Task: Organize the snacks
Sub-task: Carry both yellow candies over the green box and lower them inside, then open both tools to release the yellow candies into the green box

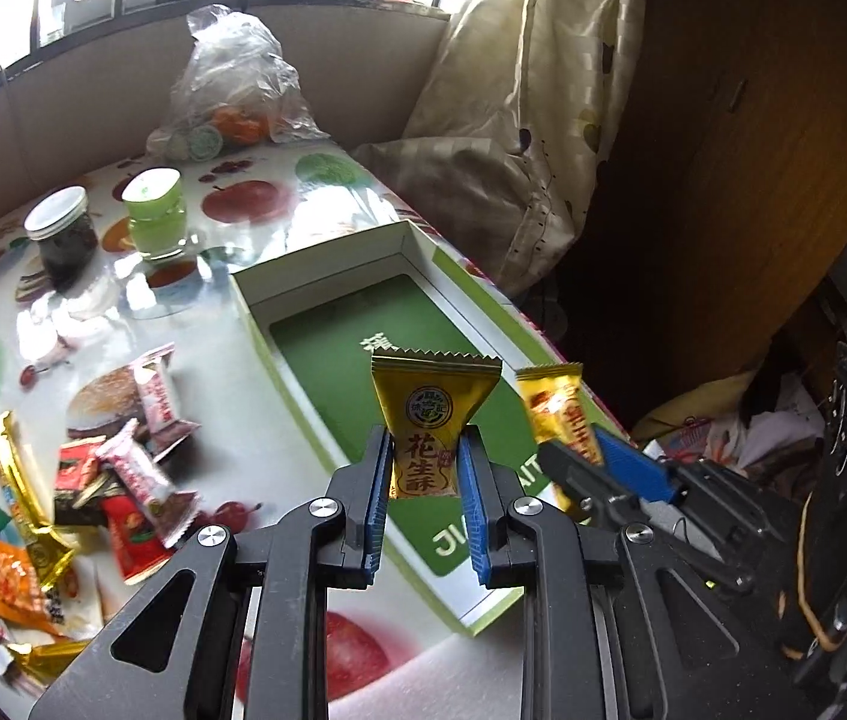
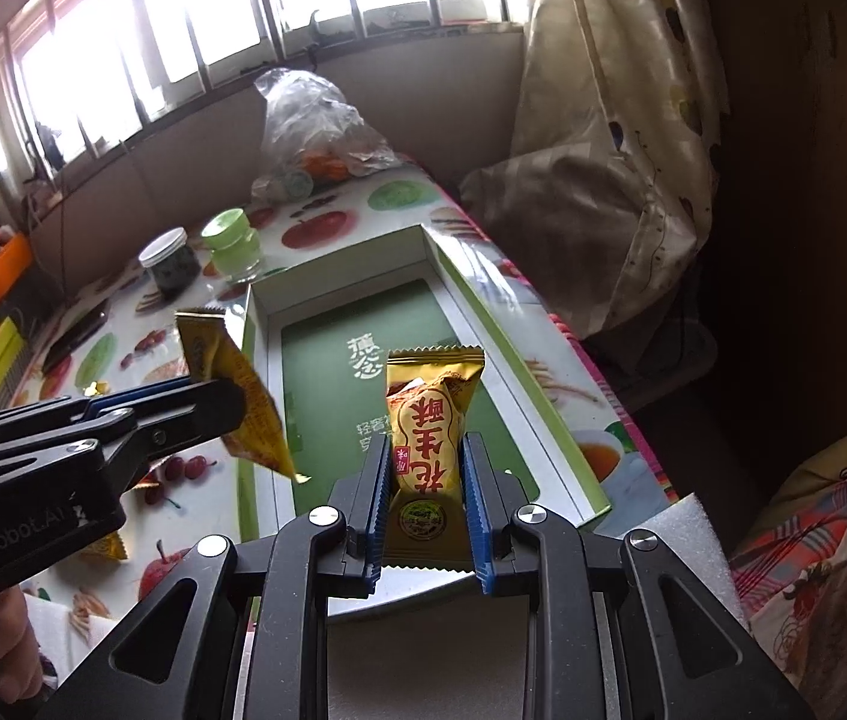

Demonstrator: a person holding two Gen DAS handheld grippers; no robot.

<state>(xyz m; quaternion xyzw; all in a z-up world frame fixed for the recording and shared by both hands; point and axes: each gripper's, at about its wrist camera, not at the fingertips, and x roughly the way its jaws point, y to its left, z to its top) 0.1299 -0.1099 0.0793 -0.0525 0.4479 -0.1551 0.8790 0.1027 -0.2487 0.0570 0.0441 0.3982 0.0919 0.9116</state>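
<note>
The fruit-print table [image 1: 279,396] carries an open green box [image 1: 327,354]. Beside it lies a snack pile [image 1: 117,468] (mixed wrappers). Above the box, the left gripper [image 1: 423,468] clamps one gold packet [image 1: 429,420]; the right gripper [image 2: 426,480] clamps another gold packet [image 2: 432,414].

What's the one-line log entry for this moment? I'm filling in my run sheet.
left gripper: shut on gold snack packet | right gripper: shut on second gold packet | both above open green box | box empty
</note>
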